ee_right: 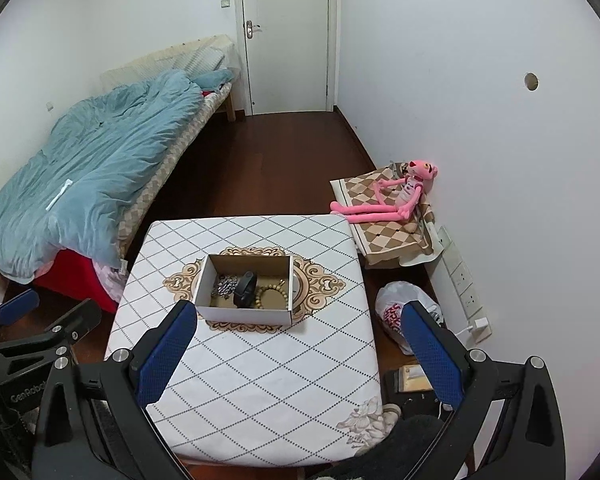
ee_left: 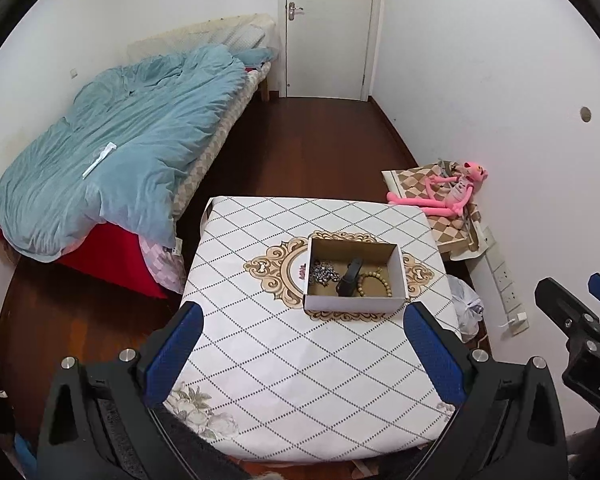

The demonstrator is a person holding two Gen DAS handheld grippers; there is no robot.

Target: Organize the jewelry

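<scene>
While both tongs hang above the near counter edge, the scene reads as follows.
Left tongs (ee_left: 304,344): released, blue pads spread wide, grasping nothing.
Right tongs (ee_right: 300,340): released, pads wide apart, grasping nothing.
Counter (ee_left: 284,392): covered with a diamond-pattern cloth.
Box (ee_left: 354,304): open cardboard, at counter centre, on the ornate medallion.
Silver chain (ee_left: 323,272): inside box, left part.
Black band (ee_left: 350,278): inside box, middle, tilted.
Bead bracelet (ee_left: 378,284): inside box, right part, just beside the band.
Bed (ee_left: 116,148): left of counter, blue quilt.
Pink plush toy (ee_right: 400,196): against right wall.
</scene>
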